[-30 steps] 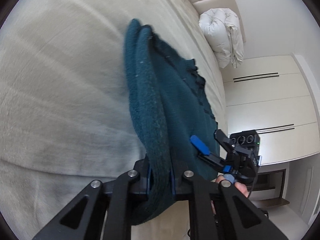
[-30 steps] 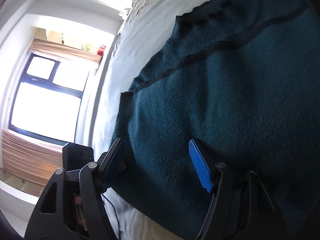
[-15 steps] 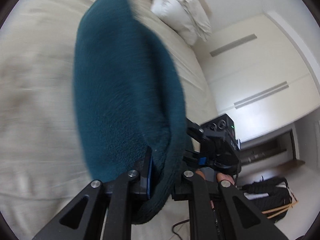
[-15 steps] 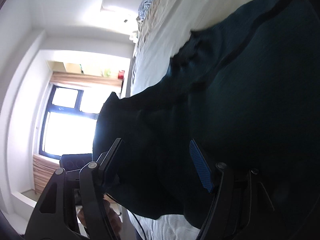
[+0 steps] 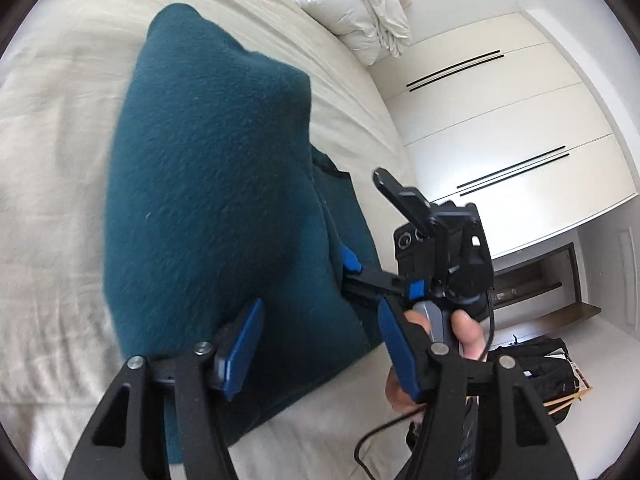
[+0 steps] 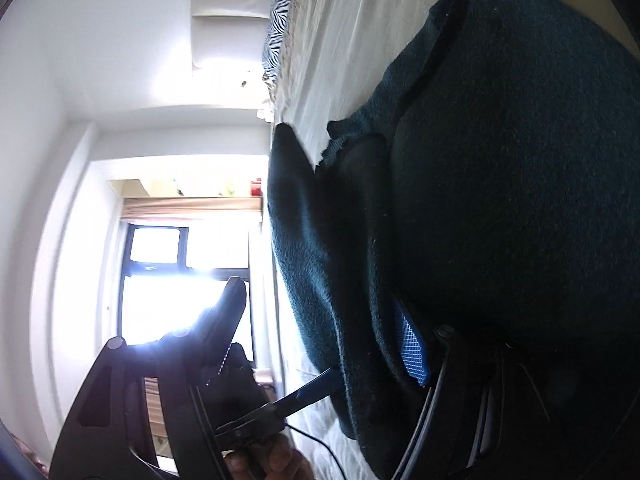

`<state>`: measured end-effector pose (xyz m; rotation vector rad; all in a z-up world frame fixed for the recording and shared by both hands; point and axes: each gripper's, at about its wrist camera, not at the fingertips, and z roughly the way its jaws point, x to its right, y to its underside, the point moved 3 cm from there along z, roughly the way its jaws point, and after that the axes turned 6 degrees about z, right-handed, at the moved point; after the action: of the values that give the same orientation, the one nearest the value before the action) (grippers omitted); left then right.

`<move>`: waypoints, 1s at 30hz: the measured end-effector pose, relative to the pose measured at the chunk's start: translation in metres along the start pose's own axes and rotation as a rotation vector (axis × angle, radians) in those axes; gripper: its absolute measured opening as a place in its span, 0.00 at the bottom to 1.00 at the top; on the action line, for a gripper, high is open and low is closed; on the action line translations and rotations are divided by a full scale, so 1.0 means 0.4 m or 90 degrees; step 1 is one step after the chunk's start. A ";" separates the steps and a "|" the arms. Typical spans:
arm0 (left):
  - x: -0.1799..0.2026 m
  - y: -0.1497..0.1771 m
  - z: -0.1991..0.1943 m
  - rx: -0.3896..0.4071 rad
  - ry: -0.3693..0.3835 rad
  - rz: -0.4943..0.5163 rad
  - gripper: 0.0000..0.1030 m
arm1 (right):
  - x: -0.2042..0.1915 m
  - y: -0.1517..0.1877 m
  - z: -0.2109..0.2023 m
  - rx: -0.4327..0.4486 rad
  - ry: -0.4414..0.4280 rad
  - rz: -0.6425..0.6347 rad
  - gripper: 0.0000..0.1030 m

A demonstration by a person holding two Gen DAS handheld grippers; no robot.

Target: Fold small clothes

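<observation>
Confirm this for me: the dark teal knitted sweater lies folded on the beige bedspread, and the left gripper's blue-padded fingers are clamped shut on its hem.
Not quite. The left gripper is not clamped: its blue-padded fingers stand apart, having just been opening, with the cloth between them but not pinched. The left wrist view shows it. The rest holds: the dark teal knitted sweater lies folded on the beige bedspread.

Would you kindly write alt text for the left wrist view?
A folded teal sweater lies on a beige bed, with the open left tool just in front of it, its jaws having just been opening. The right tool, held in a hand, reaches in from the right.
</observation>
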<state>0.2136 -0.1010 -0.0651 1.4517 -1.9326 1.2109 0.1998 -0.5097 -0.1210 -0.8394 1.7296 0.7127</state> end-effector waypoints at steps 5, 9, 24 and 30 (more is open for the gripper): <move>0.000 0.042 -0.017 0.005 0.001 0.000 0.61 | -0.042 0.023 0.034 -0.009 0.094 -0.077 0.67; 0.017 0.035 -0.008 0.011 0.006 -0.008 0.61 | -0.066 0.056 0.065 -0.020 0.180 -0.150 0.66; -0.024 0.037 -0.026 0.014 0.011 -0.020 0.61 | -0.121 0.059 -0.029 0.076 0.250 -0.192 0.56; -0.022 0.027 -0.012 0.009 0.006 -0.015 0.61 | -0.116 0.106 0.053 0.002 0.290 -0.238 0.55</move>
<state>0.2062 -0.0915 -0.0735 1.4687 -1.8992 1.2204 0.1870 -0.4593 -0.0798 -1.3562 1.8875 0.2766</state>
